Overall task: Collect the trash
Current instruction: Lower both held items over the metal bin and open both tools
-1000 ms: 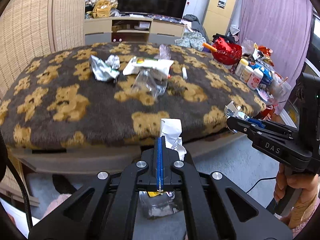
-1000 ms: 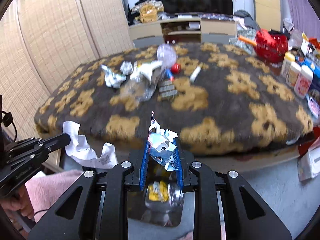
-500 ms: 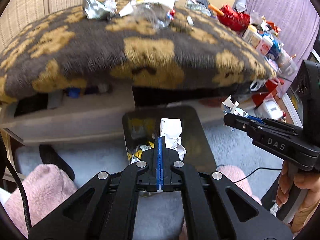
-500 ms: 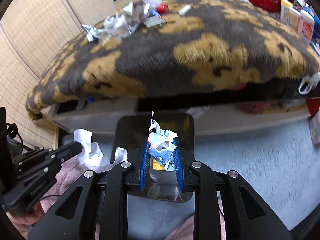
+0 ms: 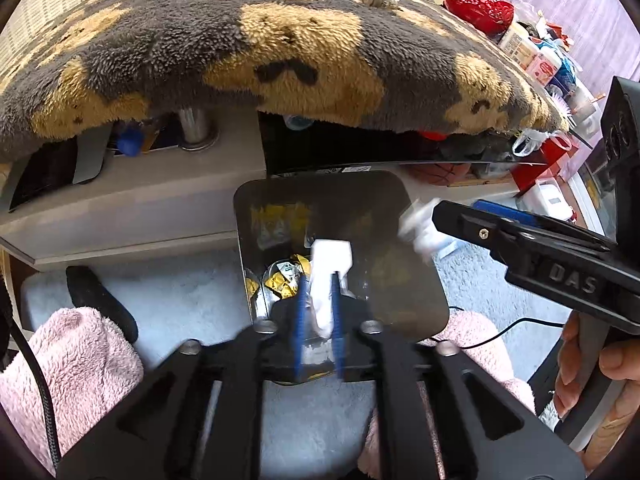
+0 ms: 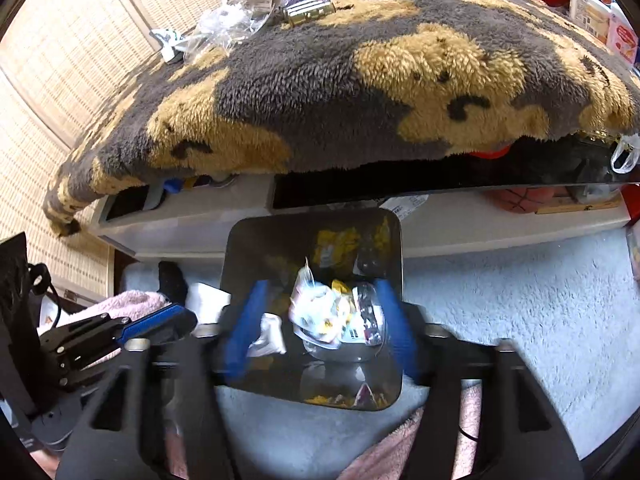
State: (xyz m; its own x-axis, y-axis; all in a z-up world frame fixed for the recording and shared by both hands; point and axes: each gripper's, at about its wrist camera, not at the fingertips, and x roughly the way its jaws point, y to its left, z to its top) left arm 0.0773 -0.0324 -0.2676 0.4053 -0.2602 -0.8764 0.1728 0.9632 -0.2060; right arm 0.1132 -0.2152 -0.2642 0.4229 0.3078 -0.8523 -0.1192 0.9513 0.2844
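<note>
both grippers over dark trash bin [image 5: 416, 280] on floor below table [image 6: 320, 80]. left gripper [image 5: 318, 312]: jaws slightly apart, white crumpled paper [image 5: 330, 264] between them. right gripper [image 6: 320, 328]: jaws wide apart, blue-white wrapper [image 6: 316, 312] dropping. risk: paper snags on pad, or falls outside rim onto carpet [image 6: 520, 300].

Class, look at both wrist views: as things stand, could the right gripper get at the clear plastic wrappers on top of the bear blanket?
Probably not directly. The right gripper hangs open over the trash bin, below the blanket edge; the clear plastic wrappers lie far back on top, needing a lift first.
</note>
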